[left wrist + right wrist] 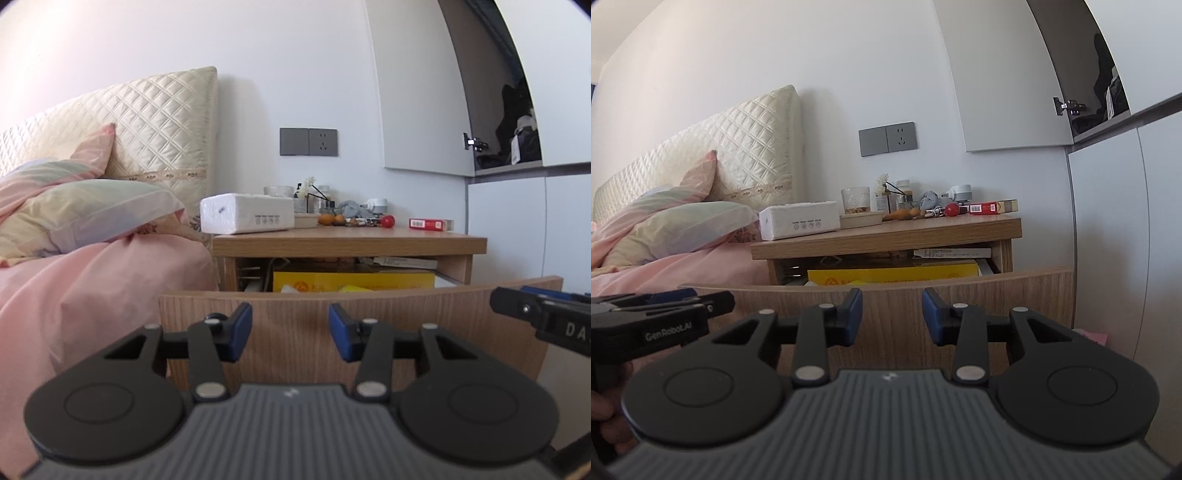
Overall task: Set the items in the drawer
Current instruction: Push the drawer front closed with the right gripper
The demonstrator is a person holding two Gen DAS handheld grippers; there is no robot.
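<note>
The wooden nightstand's drawer [295, 317] is pulled out, its front panel close before both grippers; it also shows in the right wrist view [894, 306]. A yellow box [351, 282] lies inside it. On the nightstand top stand a white tissue pack [245, 213], a red box [430, 223], a red ball [387, 220] and small clutter. My left gripper [290, 332] is open and empty, facing the drawer front. My right gripper [892, 316] is open and empty, beside the left one.
A bed with pink bedding [74, 280] and pillows lies left of the nightstand. A white wardrobe [517, 221] stands right, its upper door open. A wall socket [308, 141] sits above the nightstand.
</note>
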